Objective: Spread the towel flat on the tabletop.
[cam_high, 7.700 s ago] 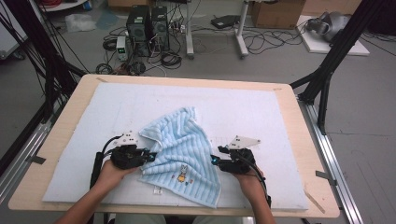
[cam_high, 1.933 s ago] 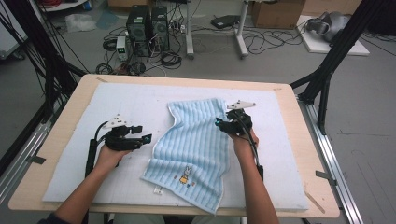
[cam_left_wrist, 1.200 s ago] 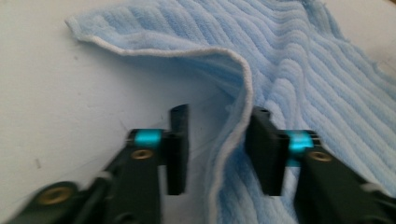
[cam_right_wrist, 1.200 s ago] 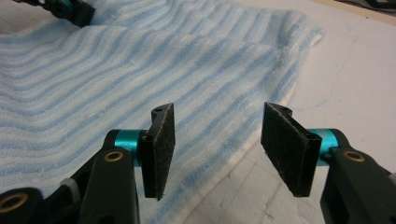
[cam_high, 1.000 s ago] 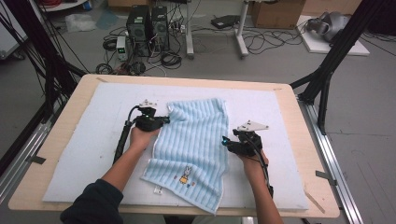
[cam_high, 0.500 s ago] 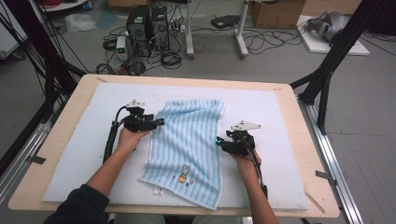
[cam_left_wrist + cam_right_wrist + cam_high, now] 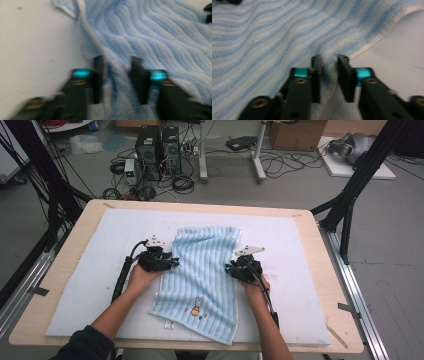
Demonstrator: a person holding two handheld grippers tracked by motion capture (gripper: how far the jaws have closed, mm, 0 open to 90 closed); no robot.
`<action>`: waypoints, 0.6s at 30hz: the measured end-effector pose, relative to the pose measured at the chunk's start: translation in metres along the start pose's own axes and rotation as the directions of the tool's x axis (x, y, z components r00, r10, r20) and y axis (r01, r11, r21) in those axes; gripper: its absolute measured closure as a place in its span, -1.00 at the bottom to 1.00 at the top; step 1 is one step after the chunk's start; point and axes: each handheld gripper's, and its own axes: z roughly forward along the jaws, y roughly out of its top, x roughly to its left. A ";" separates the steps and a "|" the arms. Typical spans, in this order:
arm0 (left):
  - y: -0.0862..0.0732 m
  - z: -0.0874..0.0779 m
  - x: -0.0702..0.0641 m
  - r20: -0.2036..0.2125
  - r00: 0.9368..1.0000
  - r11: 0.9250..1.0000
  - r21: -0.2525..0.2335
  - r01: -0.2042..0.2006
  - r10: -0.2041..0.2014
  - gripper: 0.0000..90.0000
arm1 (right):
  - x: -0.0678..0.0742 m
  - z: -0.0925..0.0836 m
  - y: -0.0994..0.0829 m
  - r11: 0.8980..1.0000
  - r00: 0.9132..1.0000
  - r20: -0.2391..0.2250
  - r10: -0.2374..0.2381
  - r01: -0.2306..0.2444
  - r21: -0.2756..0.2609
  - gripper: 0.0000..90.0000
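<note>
Towel (image 7: pixel 202 272) spread on padded bench (image 7: pixel 75 285), long axis running away from the person. Left gripper (image 7: pixel 159 262) at its left edge, right gripper (image 7: pixel 239 270) at its right; jaws parted, each straddling a hem, neither clenched.

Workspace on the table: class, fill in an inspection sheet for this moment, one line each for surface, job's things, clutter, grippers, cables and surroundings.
Surface: wooden table covered by a white mat.
Job's things: light blue striped towel lying spread on the mat, with a small cartoon print near its near end.
Clutter: nothing seen on the mat besides the towel.
Grippers: left gripper at the towel's left edge, right gripper at its right edge; in each gripper view the jaws straddle a fold of towel edge with a gap between them.
Cables: a black cable trails from the left gripper along the forearm; loose cables on the floor.
Surroundings: computer towers, black frame struts, cardboard box.
</note>
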 end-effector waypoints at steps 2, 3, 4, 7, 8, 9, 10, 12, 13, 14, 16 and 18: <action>0.001 0.001 0.001 0.008 1.000 1.000 -0.002 -0.006 0.006 0.80 | -0.004 0.001 0.003 1.000 0.999 -0.032 0.009 -0.009 0.011 0.87; 0.002 0.001 0.003 0.010 1.000 1.000 -0.004 0.018 -0.017 0.84 | -0.006 0.003 0.005 1.000 1.000 -0.030 0.004 -0.004 0.013 0.89; 0.003 0.002 0.006 0.001 0.999 0.999 -0.013 0.036 -0.036 0.85 | -0.007 0.004 0.007 1.000 1.000 -0.022 -0.010 0.010 0.016 0.89; 0.007 0.007 0.016 -0.001 0.993 0.992 -0.051 0.114 -0.114 0.86 | -0.012 0.011 0.014 0.999 0.999 0.037 -0.032 0.032 0.008 0.90; 0.008 0.008 0.018 -0.002 0.992 0.989 -0.071 0.127 -0.127 0.86 | -0.013 0.014 0.017 0.999 0.998 0.057 -0.038 0.038 0.010 0.90; 0.012 0.010 0.021 0.001 0.992 0.989 -0.069 0.127 -0.128 0.86 | -0.015 0.016 0.020 0.999 0.996 0.075 -0.038 0.037 0.012 0.90; 0.013 0.012 0.022 -0.007 0.993 0.990 -0.076 0.118 -0.119 0.86 | -0.019 0.021 0.025 0.999 0.992 0.120 -0.040 0.040 0.001 0.90; 0.019 0.016 0.024 -0.022 0.995 0.992 -0.084 0.095 -0.097 0.86 | -0.020 0.023 0.028 0.999 0.990 0.140 -0.036 0.037 -0.005 0.90; 0.023 0.019 0.025 -0.030 0.995 0.991 -0.098 0.092 -0.096 0.86 | -0.022 0.025 0.030 0.999 0.987 0.157 -0.039 0.041 -0.007 0.90; 0.025 0.021 0.026 -0.035 0.995 0.991 -0.104 0.087 -0.091 0.86 | -0.024 0.027 0.032 0.999 0.983 0.179 -0.030 0.032 -0.008 0.90; 0.029 0.025 0.025 -0.045 0.996 0.993 -0.096 0.074 -0.078 0.85 | -0.026 0.029 0.034 1.000 0.974 0.227 -0.008 0.014 -0.026 0.90; 0.030 0.028 0.023 -0.056 0.996 0.993 -0.100 0.063 -0.069 0.84 | -0.027 0.030 0.035 1.000 0.970 0.244 0.002 0.006 -0.031 0.90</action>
